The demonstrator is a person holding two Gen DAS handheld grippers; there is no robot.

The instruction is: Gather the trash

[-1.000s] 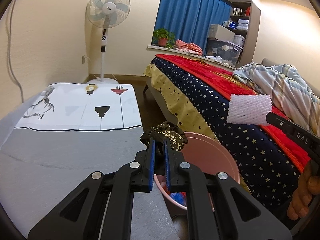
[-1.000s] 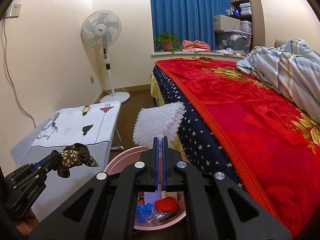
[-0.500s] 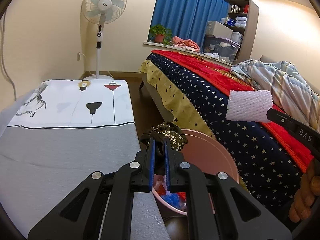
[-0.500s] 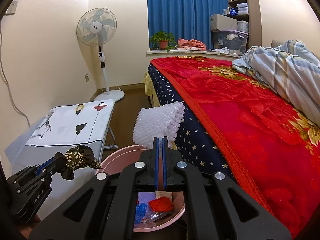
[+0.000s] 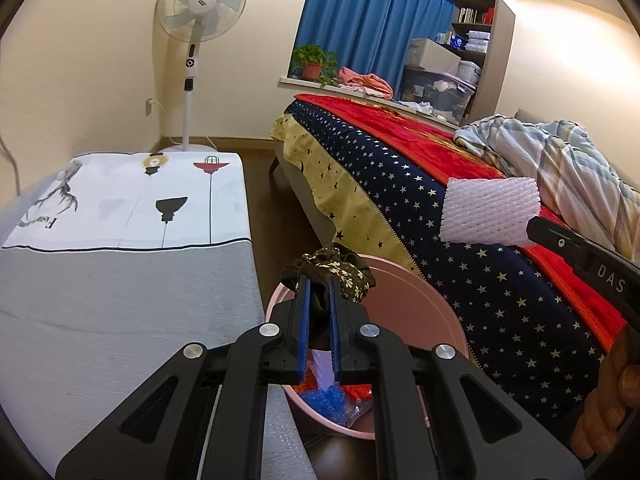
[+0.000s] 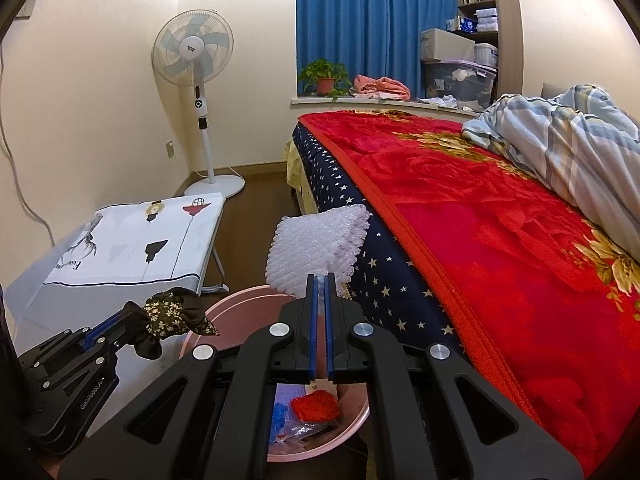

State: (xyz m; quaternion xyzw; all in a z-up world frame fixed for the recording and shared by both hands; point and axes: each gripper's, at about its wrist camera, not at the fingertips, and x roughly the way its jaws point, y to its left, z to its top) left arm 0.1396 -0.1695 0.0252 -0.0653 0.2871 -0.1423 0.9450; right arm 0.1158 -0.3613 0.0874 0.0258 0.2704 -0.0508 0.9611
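Dark floral scrunchie (image 5: 334, 270) is clamped between the blue pads of the left hand-held gripper (image 5: 319, 280), held just above the near-left rim of the pink bin (image 5: 416, 300). In the right wrist view the same scrunchie (image 6: 176, 314) is seen at the tip of the left hand-held gripper (image 6: 120, 322), beside the bin's left rim (image 6: 240, 296).

White foam-net sleeve (image 6: 320, 248) is pinched by the right hand-held gripper (image 6: 320, 280); jaws nearly closed on its lower edge. It is held above the bin's far side, in front of the bed edge. From the left wrist view the sleeve (image 5: 490, 210) is seen against the starred navy bedspread (image 5: 480, 288), with the right hand-held gripper (image 5: 536, 226) at its right end.

Already in the bin: red crumpled piece (image 6: 314, 406), blue plastic bits (image 6: 279, 414), clear wrapper (image 6: 308, 428).

Bin is placed on the floor between the bench (image 5: 120, 280) with printed cover and the bed (image 6: 500, 240). Red floral blanket and a striped quilt (image 6: 568, 144) are laid on the bed. Standing fan (image 5: 196, 40) is located in the corner, well apart.
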